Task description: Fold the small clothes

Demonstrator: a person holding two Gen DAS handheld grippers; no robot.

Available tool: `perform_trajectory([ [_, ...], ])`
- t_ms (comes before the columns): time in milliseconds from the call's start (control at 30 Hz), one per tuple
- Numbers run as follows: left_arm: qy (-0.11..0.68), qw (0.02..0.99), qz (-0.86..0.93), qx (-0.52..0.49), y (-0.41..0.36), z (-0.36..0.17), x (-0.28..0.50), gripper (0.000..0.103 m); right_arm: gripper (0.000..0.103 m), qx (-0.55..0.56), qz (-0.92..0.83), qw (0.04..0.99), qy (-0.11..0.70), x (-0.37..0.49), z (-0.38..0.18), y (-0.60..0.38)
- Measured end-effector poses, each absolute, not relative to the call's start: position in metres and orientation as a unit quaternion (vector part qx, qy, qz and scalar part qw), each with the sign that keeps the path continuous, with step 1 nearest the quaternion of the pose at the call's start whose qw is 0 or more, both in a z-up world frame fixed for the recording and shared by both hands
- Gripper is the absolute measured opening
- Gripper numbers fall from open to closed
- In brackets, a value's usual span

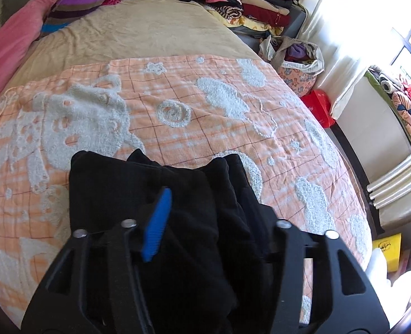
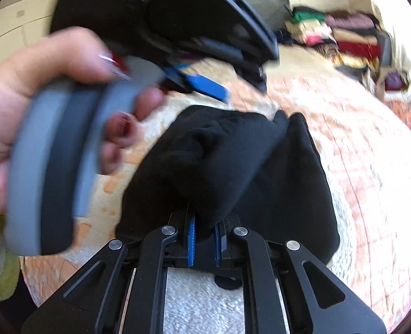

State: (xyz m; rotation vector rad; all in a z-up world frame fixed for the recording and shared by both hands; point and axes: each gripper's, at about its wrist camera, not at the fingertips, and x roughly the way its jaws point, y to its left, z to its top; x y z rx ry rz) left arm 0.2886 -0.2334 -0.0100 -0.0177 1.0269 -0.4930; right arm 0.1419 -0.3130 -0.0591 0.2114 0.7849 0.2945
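A black garment [image 1: 138, 194] lies bunched on the orange and white blanket [image 1: 205, 111] that covers the bed. My left gripper [image 1: 205, 206] hangs just over it, open. One of its blue pads [image 1: 156, 222] shows bare, and the other finger is hidden behind black cloth. In the right wrist view the left gripper [image 2: 202, 83] is blurred above the garment [image 2: 233, 153], with a hand [image 2: 24, 105] around its grey handle. My right gripper [image 2: 205, 236] is shut on a fold of the garment's near edge, pinched between its blue pads [image 2: 191, 239].
Stacks of folded clothes [image 1: 247, 2] sit at the bed's far right corner. A striped knit [image 1: 74, 2] and a pink blanket [image 1: 7, 47] lie far left. Beyond the bed's right edge stand a cloth bag of clothes [image 1: 297, 61], a red bag [image 1: 318, 105] and a yellow box [image 1: 388, 250].
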Motion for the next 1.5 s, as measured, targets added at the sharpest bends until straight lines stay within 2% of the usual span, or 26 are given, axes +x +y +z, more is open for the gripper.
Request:
perform_trajectory([
  [133, 0.472, 0.854, -0.218, -0.008, -0.217, 0.0, 0.285, 0.051, 0.009, 0.251, 0.185, 0.845, 0.434, 0.154, -0.078, -0.35],
  [233, 0.461, 0.863, -0.205, -0.007, -0.201, 0.006, 0.279, 0.054, 0.012, 0.307, 0.205, 0.814, 0.449, 0.157, -0.084, -0.368],
  [333, 0.452, 0.872, -0.186, 0.006, -0.185, 0.004, 0.268, 0.057, 0.023, 0.316, 0.195, 0.816, 0.443, 0.156, -0.076, -0.378],
  [467, 0.448, 0.878, -0.166, 0.025, -0.169, -0.006, 0.252, 0.057, 0.03, 0.31, 0.188, 0.83, 0.423, 0.149, -0.059, -0.386],
  [533, 0.447, 0.88, -0.157, 0.045, -0.166, -0.013, 0.245, 0.059, 0.041, 0.302, 0.174, 0.841, 0.415, 0.151, -0.053, -0.392],
  [700, 0.461, 0.868, -0.151, 0.103, -0.173, -0.043, 0.229, 0.059, 0.048, 0.284, 0.124, 0.871, 0.382, 0.149, -0.039, -0.418],
  [800, 0.463, 0.863, -0.153, 0.13, -0.184, -0.06, 0.219, 0.059, 0.055, 0.257, 0.14, 0.867, 0.403, 0.162, -0.042, -0.415],
  [933, 0.448, 0.869, -0.146, 0.15, -0.191, -0.069, 0.208, 0.058, 0.055, 0.262, 0.189, 0.851, 0.413, 0.193, -0.053, -0.398],
  [1067, 0.447, 0.87, -0.151, 0.145, -0.191, -0.069, 0.205, 0.057, 0.055, 0.249, 0.165, 0.838, 0.457, 0.226, -0.08, -0.377],
  [1167, 0.445, 0.871, -0.153, 0.143, -0.191, -0.069, 0.203, 0.057, 0.055, 0.251, 0.165, 0.835, 0.46, 0.236, -0.094, -0.37],
  [1200, 0.444, 0.871, -0.153, 0.143, -0.19, -0.069, 0.202, 0.057, 0.052, 0.251, 0.167, 0.837, 0.456, 0.236, -0.095, -0.369],
  [1233, 0.443, 0.872, -0.153, 0.141, -0.19, -0.068, 0.202, 0.057, 0.04, 0.259, 0.182, 0.838, 0.444, 0.236, -0.097, -0.369],
  [1267, 0.443, 0.873, -0.153, 0.139, -0.189, -0.068, 0.202, 0.057, 0.034, 0.26, 0.19, 0.839, 0.438, 0.235, -0.095, -0.369],
  [1300, 0.442, 0.874, -0.152, 0.134, -0.188, -0.067, 0.202, 0.058, 0.024, 0.255, 0.194, 0.844, 0.429, 0.234, -0.095, -0.368],
  [1367, 0.44, 0.876, -0.156, 0.119, -0.185, -0.063, 0.201, 0.059, 0.019, 0.244, 0.197, 0.852, 0.419, 0.235, -0.089, -0.366],
  [1500, 0.427, 0.885, -0.163, 0.089, -0.175, -0.047, 0.193, 0.072, 0.018, 0.205, 0.191, 0.875, 0.396, 0.225, -0.063, -0.367],
])
